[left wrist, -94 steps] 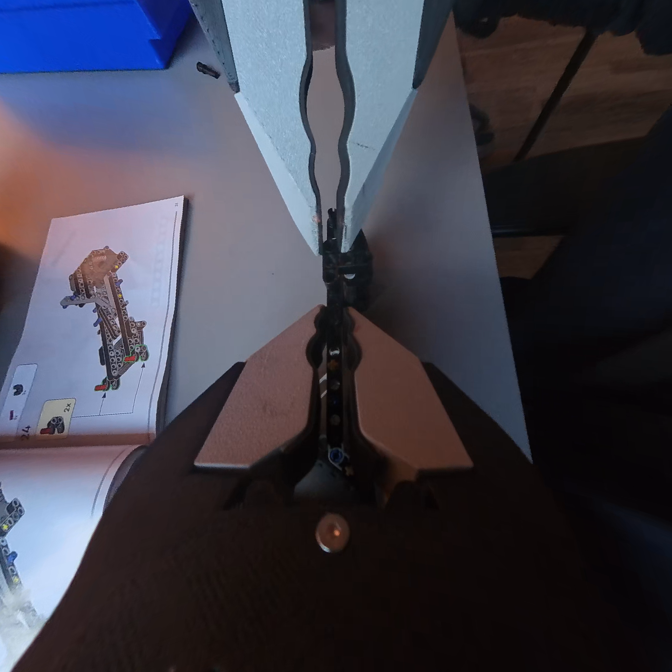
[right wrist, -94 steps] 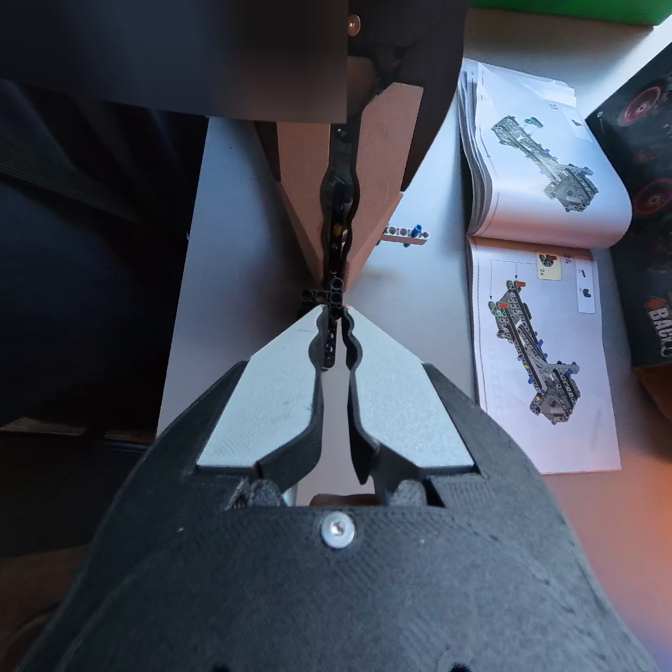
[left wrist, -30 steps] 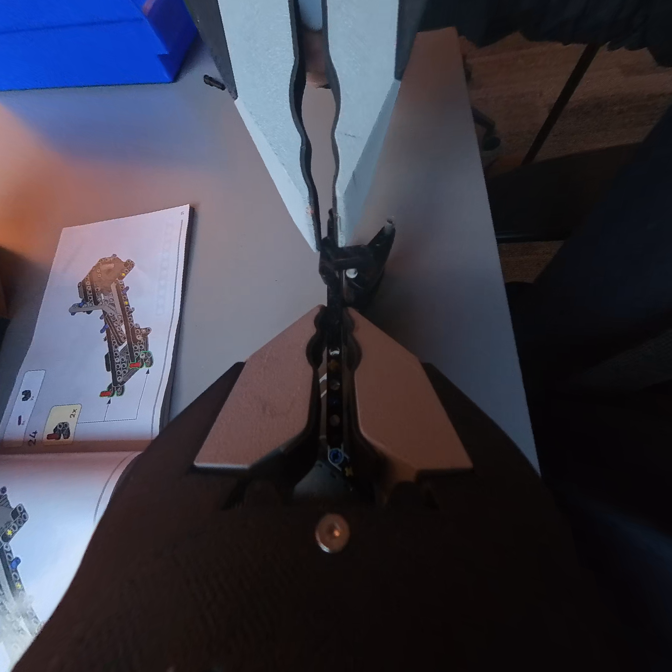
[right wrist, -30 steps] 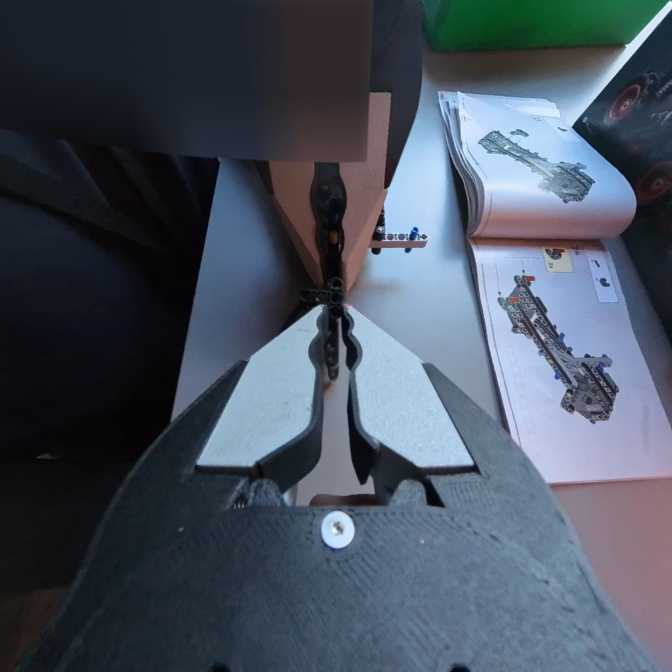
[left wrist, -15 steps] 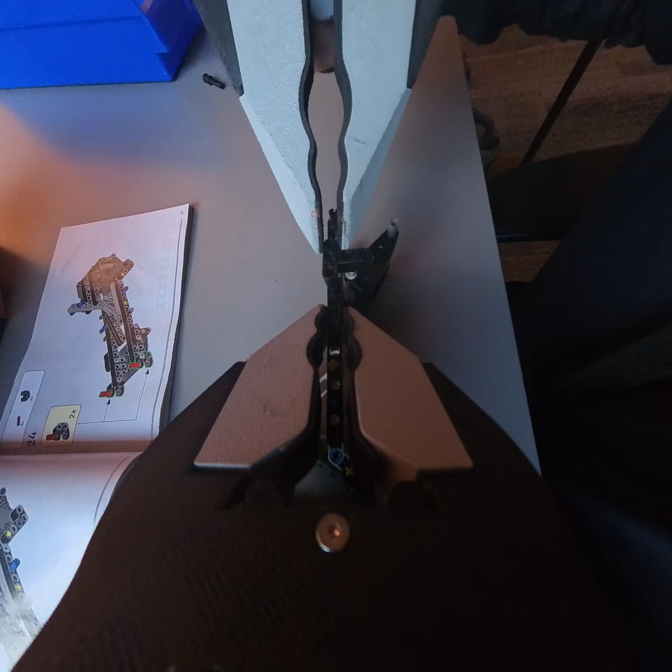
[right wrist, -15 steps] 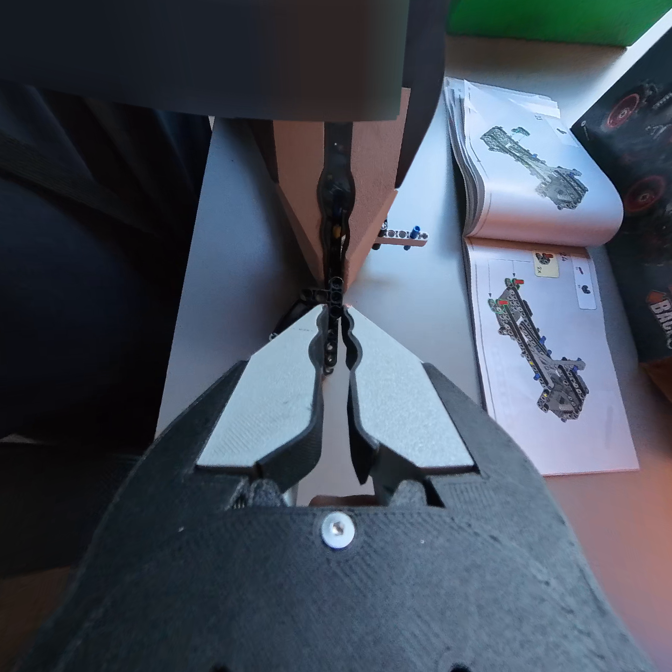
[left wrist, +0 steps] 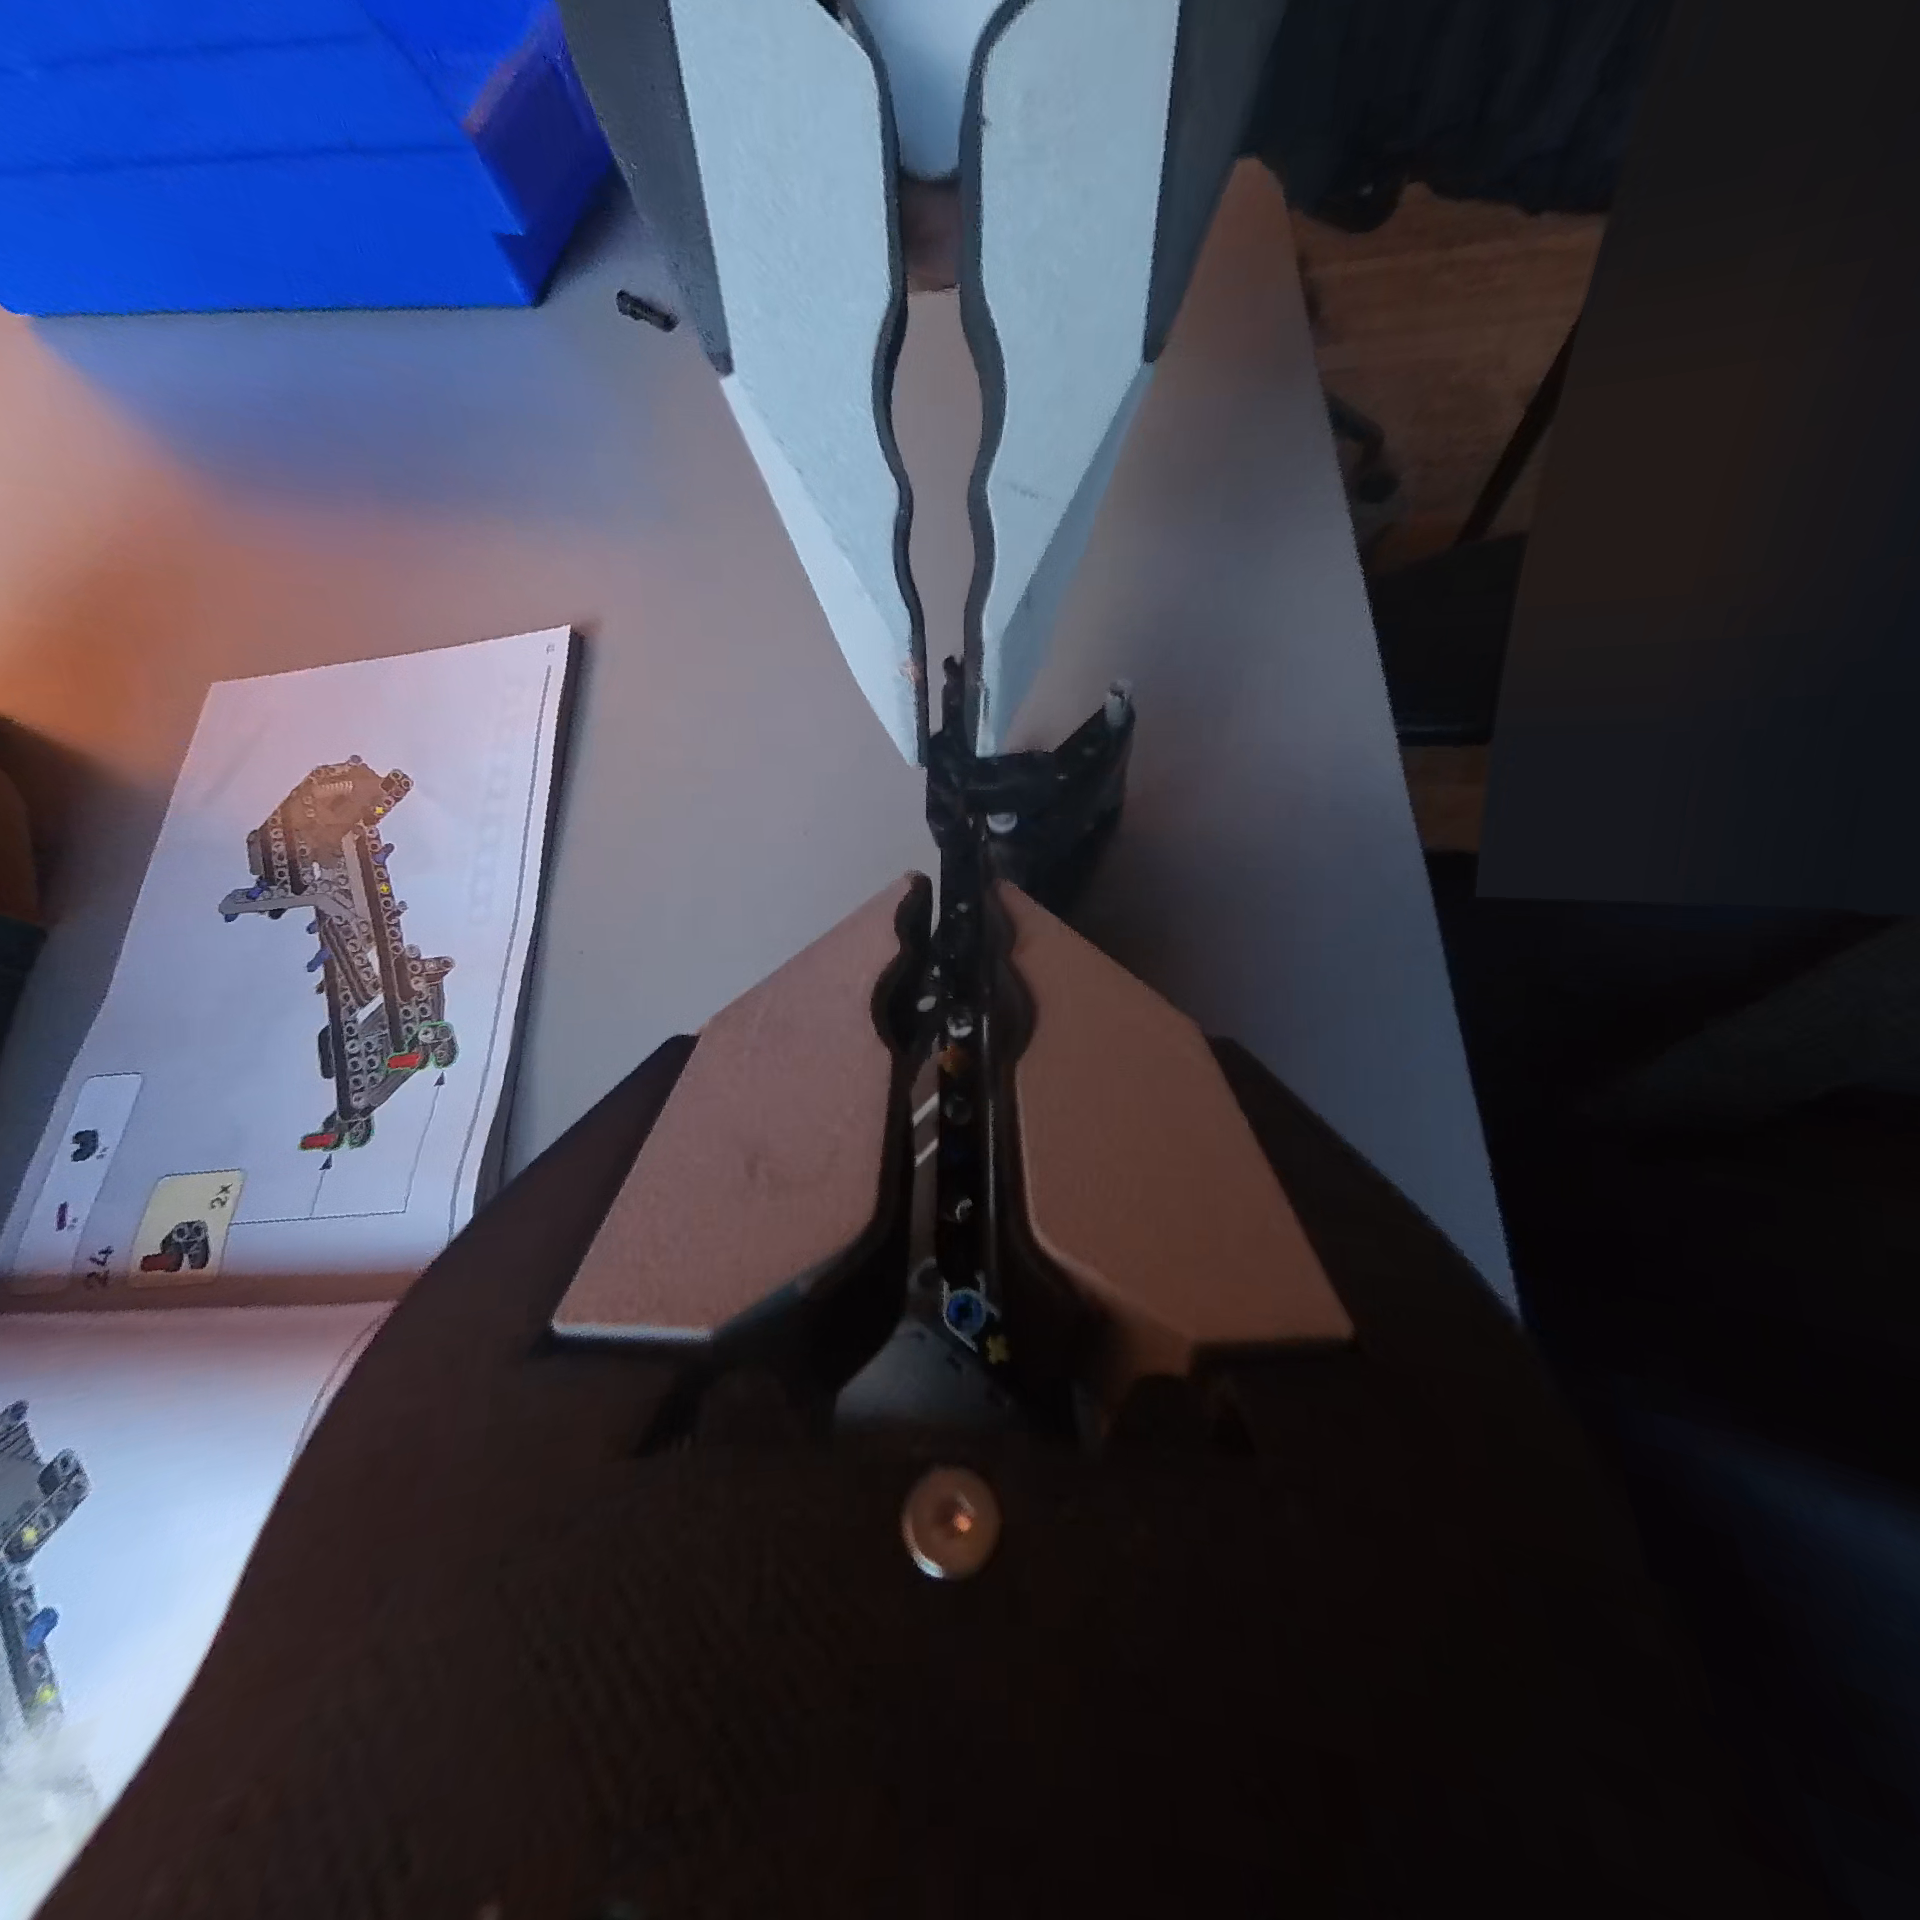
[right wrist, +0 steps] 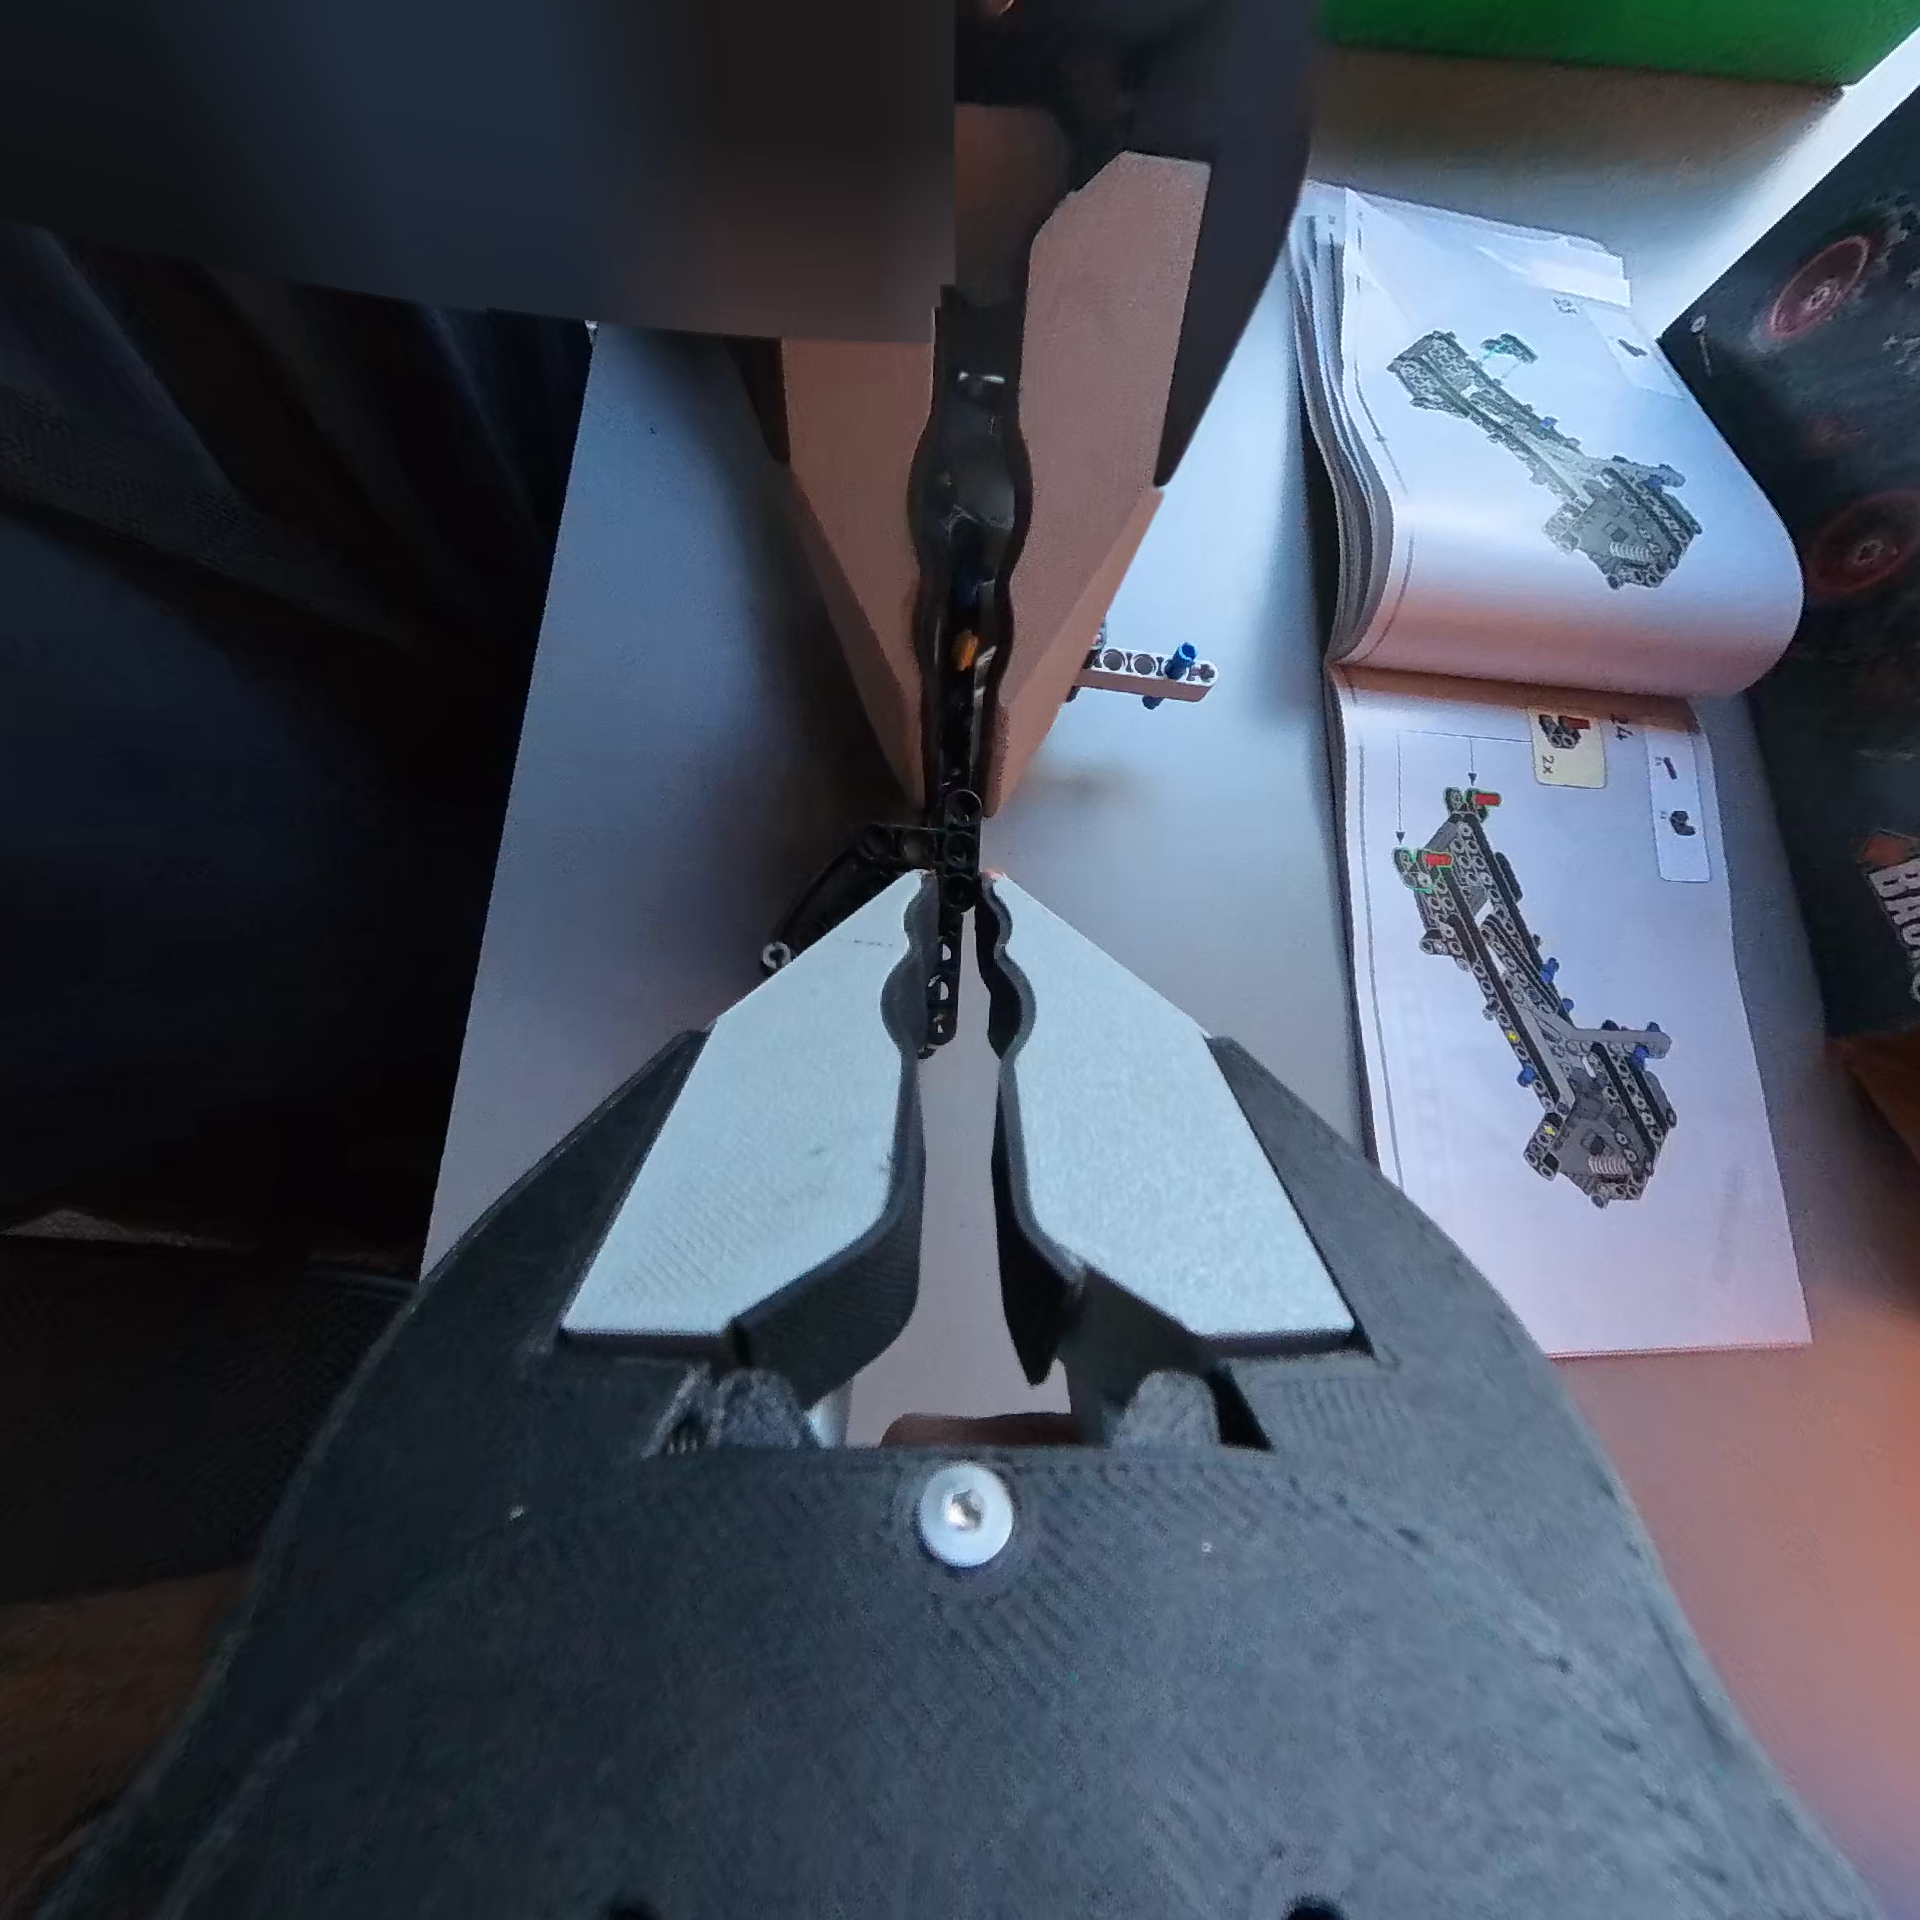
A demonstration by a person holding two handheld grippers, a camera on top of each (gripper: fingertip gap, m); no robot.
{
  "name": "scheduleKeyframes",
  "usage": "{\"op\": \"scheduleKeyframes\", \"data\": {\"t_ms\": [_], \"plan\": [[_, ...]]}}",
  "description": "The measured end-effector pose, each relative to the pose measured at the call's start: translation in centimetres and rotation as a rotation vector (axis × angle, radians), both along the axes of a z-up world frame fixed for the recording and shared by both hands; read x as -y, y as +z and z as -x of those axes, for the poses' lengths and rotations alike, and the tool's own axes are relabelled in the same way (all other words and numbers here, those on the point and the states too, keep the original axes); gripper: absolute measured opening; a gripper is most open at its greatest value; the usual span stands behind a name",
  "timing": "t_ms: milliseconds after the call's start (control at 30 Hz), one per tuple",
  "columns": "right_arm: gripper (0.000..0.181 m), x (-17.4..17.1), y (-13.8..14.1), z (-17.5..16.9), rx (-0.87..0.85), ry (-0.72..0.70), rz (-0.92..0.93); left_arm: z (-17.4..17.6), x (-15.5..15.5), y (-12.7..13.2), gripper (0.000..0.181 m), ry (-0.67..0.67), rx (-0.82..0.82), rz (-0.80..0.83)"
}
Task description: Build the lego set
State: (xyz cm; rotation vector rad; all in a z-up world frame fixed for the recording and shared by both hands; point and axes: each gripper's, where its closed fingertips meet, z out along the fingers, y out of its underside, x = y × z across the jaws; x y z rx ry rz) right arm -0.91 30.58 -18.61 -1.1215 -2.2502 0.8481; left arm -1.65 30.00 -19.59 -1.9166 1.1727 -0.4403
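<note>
My left gripper (left wrist: 956,883), with brown pads, is shut on a long black lego beam assembly (left wrist: 961,1091) that runs back between its fingers. My right gripper (right wrist: 951,883), with grey pads, is shut on a short black beam (right wrist: 940,971). The two grippers meet tip to tip above the grey table (left wrist: 727,623). The short beam touches the end of the assembly at a black cross joint (right wrist: 951,826). An angled black piece (left wrist: 1091,758) sticks out sideways from that joint. In the left wrist view the right gripper (left wrist: 948,717) comes in from above.
The open instruction booklet (right wrist: 1538,987) lies beside the grippers and also shows in the left wrist view (left wrist: 364,935). A grey beam with a blue pin (right wrist: 1153,665) and a black pin (left wrist: 644,309) lie loose. A blue bin (left wrist: 260,156), a green bin (right wrist: 1558,31) and a black box (right wrist: 1849,416) stand around. The table edge (right wrist: 499,935) is close. My left and right fingertips are right by each other.
Both grippers have stayed shut and tip to tip. The angled black piece at the joint has swung out sideways since the earliest frame. The views have shifted only slightly.
</note>
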Motion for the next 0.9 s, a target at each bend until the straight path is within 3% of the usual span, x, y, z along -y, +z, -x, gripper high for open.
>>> {"op": "scheduleKeyframes", "data": {"t_ms": [467, 900], "plan": [[0.004, 0.24, 0.02, 0.15, -0.006, 0.010, -0.008, -0.16, -0.13, 0.71, 0.006, -0.031, 0.037, 0.005], [0.004, 0.77, -0.04, 0.21, -0.021, 0.006, 0.020, -0.57, 0.47, 1.10, 0.004, -0.086, 0.140, 0.115]]}}
